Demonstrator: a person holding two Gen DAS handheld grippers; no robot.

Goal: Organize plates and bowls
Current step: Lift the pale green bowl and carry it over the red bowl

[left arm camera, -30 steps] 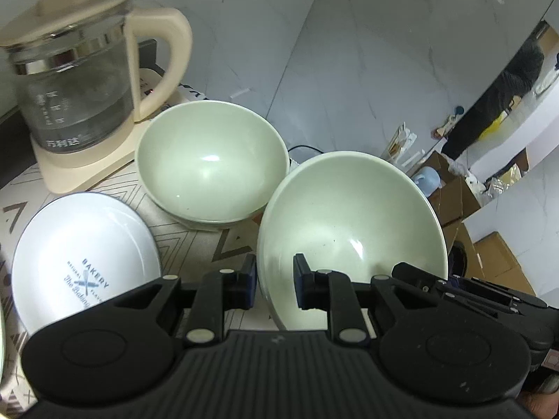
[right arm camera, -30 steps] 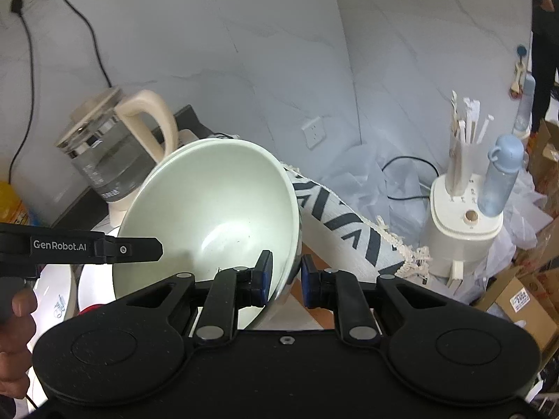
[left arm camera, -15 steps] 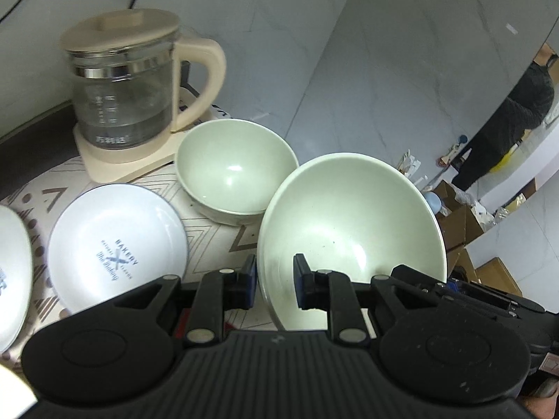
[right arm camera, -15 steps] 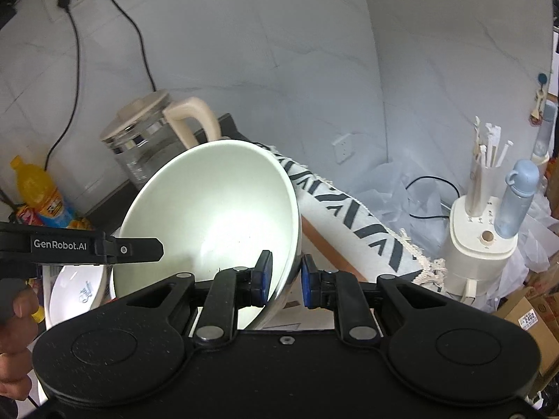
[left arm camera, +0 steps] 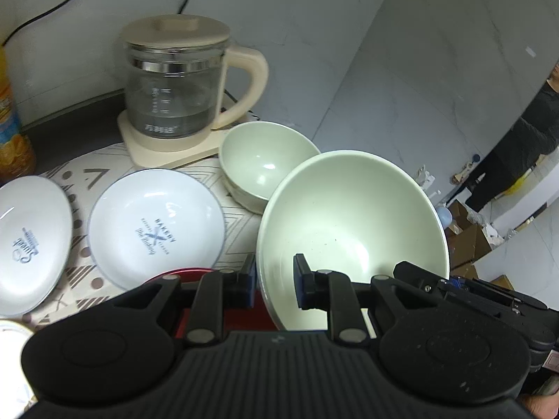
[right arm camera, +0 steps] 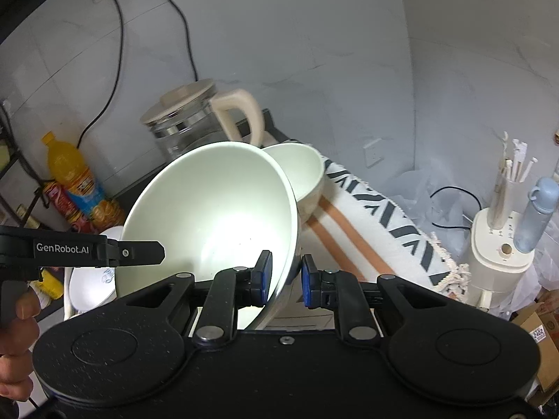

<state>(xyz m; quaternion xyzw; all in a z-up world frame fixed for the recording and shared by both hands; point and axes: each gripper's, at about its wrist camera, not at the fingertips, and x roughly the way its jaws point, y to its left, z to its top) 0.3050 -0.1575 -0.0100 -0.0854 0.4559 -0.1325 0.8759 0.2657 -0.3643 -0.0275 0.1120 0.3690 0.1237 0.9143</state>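
Lg pale-green bowl [left arm camera: 353,223], glossy, dark specks inside, tilted.

Pale green glazed ceramic bowl [left arm camera: 353,216]; second pale green bowl [left arm camera: 262,160]; white round plates with blue lettering [left arm camera: 155,223]; cream-and-clear glass kettle [left arm camera: 178,80]; white cloth with grey geometric pattern [left arm camera: 241,223]; orange drink bottle [right arm camera: 75,178]; possibly a red dish [left arm camera: 181,274], mostly hidden.

From my remote station I saw a glass kettle [left arm camera: 174,83] with a cream lid and handle standing on its cream base against the marble wall. An orange drink bottle [right arm camera: 75,181] stood left of it. Off the patterned cloth [right arm camera: 377,223], a blue bottle [right arm camera: 536,216] rested on a cream appliance [right arm camera: 496,265].
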